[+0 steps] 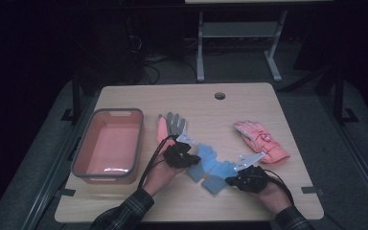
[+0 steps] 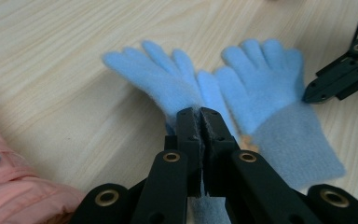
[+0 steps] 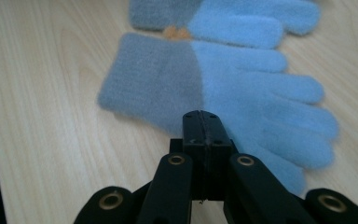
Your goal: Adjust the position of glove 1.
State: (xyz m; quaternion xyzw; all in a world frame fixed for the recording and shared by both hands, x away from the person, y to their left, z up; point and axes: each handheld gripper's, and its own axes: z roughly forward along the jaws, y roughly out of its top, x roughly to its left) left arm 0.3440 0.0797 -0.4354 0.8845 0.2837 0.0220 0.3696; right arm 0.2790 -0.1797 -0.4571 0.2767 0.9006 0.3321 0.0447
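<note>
On the tabletop (image 1: pixel 249 100), centre: two blue gloves, flat, side by side, cuffs toward the person, within reach of both hands.
Left gripper (image 2: pixel 200 116): fingers closed, apparently pinching the first blue glove (image 2: pixel 158 70) near its cuff, likely to lift or drag it.
Right gripper (image 3: pixel 203 119): fingers closed, tip at the edge of the second blue glove (image 3: pixel 214 84); cannot tell whether any fabric is caught.
Why both at once: probably one hand per glove, to handle the pair together.
At the left edge: pink bin (image 1: pixel 139 139), open-topped and close by, a likely place for sorted gloves.
Farther back: grey-and-pink glove (image 1: pixel 172 123) behind the left hand, pink padded glove (image 1: pixel 261 139) at the right, both apart from the blue pair and untouched.
</note>
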